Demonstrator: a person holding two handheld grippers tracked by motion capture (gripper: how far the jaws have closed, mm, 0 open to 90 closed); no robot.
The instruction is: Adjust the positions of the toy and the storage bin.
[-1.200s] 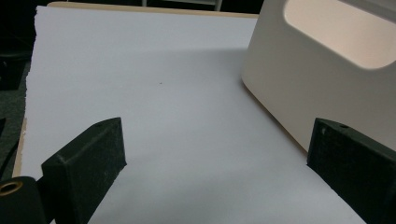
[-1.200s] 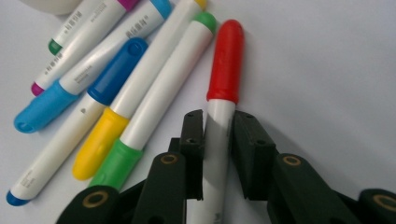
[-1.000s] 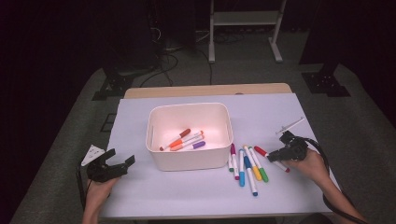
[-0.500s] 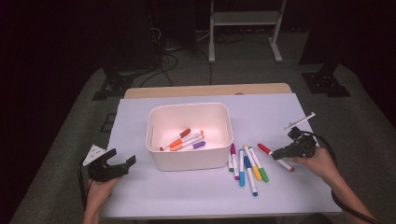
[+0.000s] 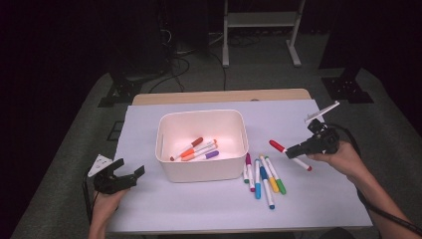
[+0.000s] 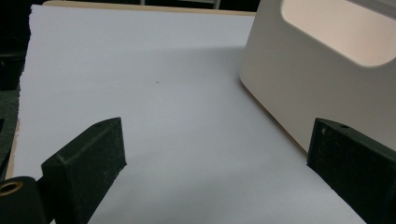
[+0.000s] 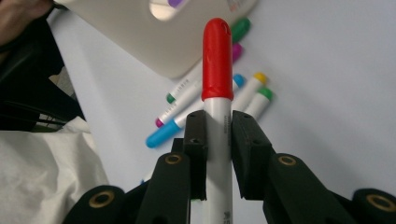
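While the right gripper (image 5: pixel 293 148) has its jaws clamped on the red-capped marker (image 5: pixel 290 155), that marker sits lifted off the table (image 5: pixel 323 199), out at 3 o'clock from the white bin (image 5: pixel 201 172). Loose markers (image 5: pixel 263 175) lie on the table between them, just at the bin's 4 o'clock corner, and three more markers (image 5: pixel 195 149) are inside the bin. Left gripper (image 5: pixel 130 174) hangs around 8 o'clock of the bin, jaws wide open, holding nothing.

Red marker (image 7: pixel 217 70): glossy plastic. Bin (image 5: pixel 201 172): smooth matt plastic. Table cover (image 5: pixel 199 209): matt paper.
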